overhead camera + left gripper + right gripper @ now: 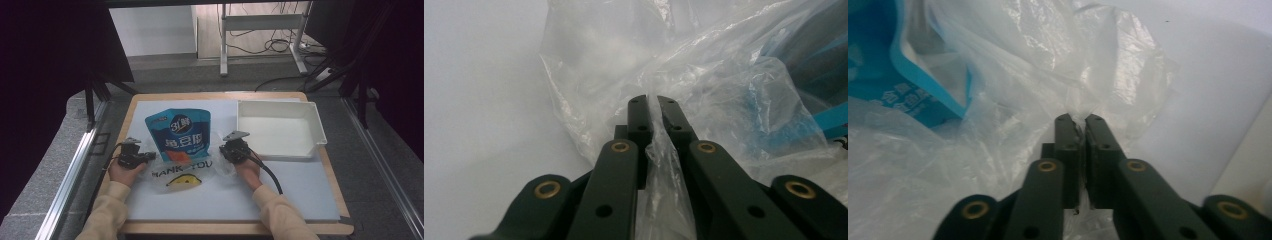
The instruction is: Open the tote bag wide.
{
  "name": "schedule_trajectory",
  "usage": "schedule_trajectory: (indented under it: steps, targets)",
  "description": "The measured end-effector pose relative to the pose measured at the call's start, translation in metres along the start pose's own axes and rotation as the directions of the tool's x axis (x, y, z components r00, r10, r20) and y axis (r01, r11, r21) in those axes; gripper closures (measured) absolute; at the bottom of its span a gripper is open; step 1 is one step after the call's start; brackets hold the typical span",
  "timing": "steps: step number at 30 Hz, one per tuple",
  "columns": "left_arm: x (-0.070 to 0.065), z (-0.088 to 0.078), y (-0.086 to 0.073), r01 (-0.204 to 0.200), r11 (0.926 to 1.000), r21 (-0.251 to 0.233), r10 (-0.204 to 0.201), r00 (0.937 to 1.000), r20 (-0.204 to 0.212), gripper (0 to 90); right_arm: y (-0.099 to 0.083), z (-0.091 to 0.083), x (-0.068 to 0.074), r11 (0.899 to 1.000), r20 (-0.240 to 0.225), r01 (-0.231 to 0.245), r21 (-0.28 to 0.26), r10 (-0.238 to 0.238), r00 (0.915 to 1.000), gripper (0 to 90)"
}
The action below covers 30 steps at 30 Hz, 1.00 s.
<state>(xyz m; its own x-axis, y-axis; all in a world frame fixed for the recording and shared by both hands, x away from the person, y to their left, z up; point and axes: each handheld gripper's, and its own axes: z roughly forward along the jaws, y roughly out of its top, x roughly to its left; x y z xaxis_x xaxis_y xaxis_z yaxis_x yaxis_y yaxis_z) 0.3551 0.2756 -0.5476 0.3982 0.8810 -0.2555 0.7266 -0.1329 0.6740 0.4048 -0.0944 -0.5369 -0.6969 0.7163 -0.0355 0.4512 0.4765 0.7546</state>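
Note:
A clear plastic bag (182, 172) printed "THANK YOU" with a yellow mark lies on the white mat. A blue pouch (178, 134) with white lettering sits partly inside the bag's far end. My left gripper (148, 157) pinches the bag's left edge; in the left gripper view its jaws are shut on a fold of the plastic bag (624, 70) at the gripper (653, 100). My right gripper (226, 150) holds the bag's right edge; in the right gripper view the gripper (1079, 120) is shut on the crumpled plastic bag (1048, 75), with the blue pouch (893, 75) at the left.
A white rectangular tray (305, 150) stands at the right back of the mat, close to my right gripper. The mat (225, 200) lies on a wooden tabletop (235, 229). Black frame posts and a desk's legs stand beyond the table.

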Motion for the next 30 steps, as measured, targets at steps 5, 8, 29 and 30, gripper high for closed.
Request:
schedule_trajectory:
  steps: [5,8,29,30]
  targets:
    - [0.000,0.000,0.000,-0.004,1.0000,0.000,0.004,1.0000,0.000,85.8,0.010,-0.020,0.013,0.998,-0.015,-0.008,-0.068,0.007,0.9999,54.3]
    - [0.000,0.000,0.000,-0.005,1.0000,0.000,0.005,1.0000,0.001,85.8,0.015,-0.032,0.016,0.993,-0.043,-0.021,-0.113,0.016,0.9990,51.4]
    - [-0.001,0.000,0.000,-0.002,1.0000,0.004,0.002,1.0000,-0.002,85.8,0.043,-0.081,0.061,0.978,-0.237,0.089,-0.186,-0.133,0.9624,88.7]
    - [-0.001,0.000,0.000,-0.002,1.0000,0.004,0.002,1.0000,-0.002,85.8,0.042,-0.075,0.063,0.980,-0.239,0.097,-0.175,-0.138,0.9612,88.8]
